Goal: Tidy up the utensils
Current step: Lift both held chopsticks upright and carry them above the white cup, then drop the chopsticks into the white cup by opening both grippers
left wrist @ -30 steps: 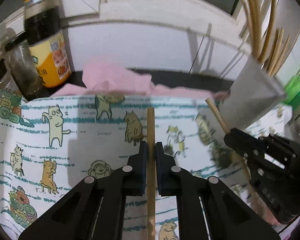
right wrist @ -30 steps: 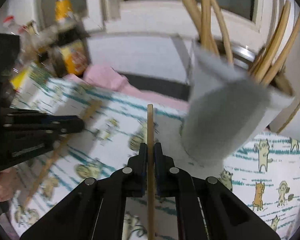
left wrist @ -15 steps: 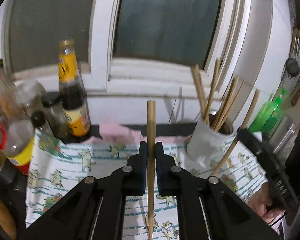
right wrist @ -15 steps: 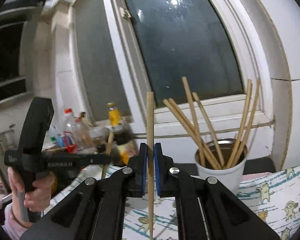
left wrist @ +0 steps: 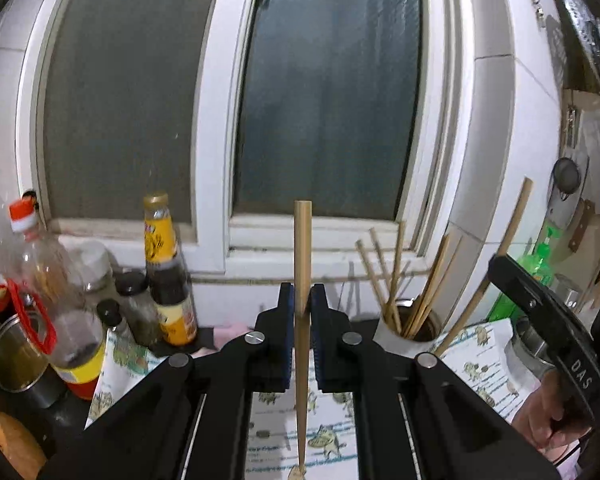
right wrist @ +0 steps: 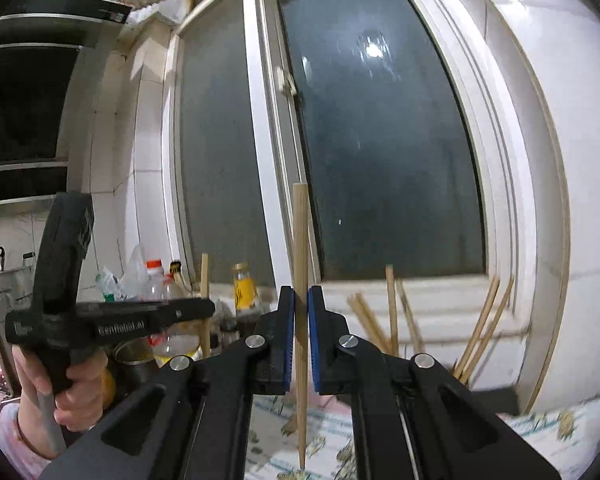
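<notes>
My left gripper is shut on a wooden chopstick that stands upright between its blue pads, thin end down over the cat-print cloth. My right gripper is likewise shut on a second chopstick, also upright. The white holder cup with several chopsticks stands by the window sill, right of and below the left gripper. In the right wrist view the holder's chopsticks are blurred and the cup is hidden behind the finger. Each gripper shows in the other's view: the right gripper and the left gripper, both hand-held.
Sauce bottles and jars crowd the back left beside a metal pot. A green soap bottle stands at the right. The window and white sill close the back. A range hood and duct hang upper left.
Both grippers have risen off the cloth and tipped upward, each keeping its chopstick. The holder cup, close beside them a second ago, now sits lower and farther off.
</notes>
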A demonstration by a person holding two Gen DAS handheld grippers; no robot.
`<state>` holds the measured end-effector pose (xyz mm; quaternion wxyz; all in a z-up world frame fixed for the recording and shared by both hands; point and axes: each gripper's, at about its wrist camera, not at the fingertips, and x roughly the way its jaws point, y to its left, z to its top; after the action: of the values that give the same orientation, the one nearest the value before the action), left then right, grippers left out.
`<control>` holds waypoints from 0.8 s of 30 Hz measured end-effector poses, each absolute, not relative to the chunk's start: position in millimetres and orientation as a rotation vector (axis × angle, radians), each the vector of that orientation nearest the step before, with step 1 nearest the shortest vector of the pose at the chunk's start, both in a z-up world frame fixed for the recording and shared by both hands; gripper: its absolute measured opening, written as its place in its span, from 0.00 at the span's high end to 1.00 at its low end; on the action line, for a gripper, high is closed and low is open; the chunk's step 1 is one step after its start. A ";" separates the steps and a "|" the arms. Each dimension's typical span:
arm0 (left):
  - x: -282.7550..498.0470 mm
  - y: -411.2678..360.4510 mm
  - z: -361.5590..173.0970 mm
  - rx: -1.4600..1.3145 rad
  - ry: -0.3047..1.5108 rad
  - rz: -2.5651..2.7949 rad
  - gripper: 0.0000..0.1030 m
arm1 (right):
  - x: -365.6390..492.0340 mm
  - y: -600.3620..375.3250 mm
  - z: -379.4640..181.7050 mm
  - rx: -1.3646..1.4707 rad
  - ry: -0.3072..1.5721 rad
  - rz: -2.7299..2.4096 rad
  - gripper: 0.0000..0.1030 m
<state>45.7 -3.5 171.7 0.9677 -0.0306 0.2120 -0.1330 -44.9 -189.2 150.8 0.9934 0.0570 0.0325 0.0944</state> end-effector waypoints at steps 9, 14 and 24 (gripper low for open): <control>44.3 -30.1 194.0 -0.111 0.206 -0.305 0.93 | -59.9 -208.6 168.7 0.099 -0.174 0.026 0.92; 64.3 -55.6 203.1 -0.143 0.127 -0.380 0.93 | -62.8 -211.9 157.9 0.009 -0.241 -0.084 0.92; 109.4 -110.8 172.9 -0.176 0.058 -0.326 0.93 | -8.3 -259.8 132.8 0.094 -0.039 -0.147 0.92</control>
<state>109.4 -110.8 172.9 0.9825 -0.0875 0.0290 -0.1621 -8.3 -259.8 132.8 0.9960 0.0469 -0.0194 -0.0734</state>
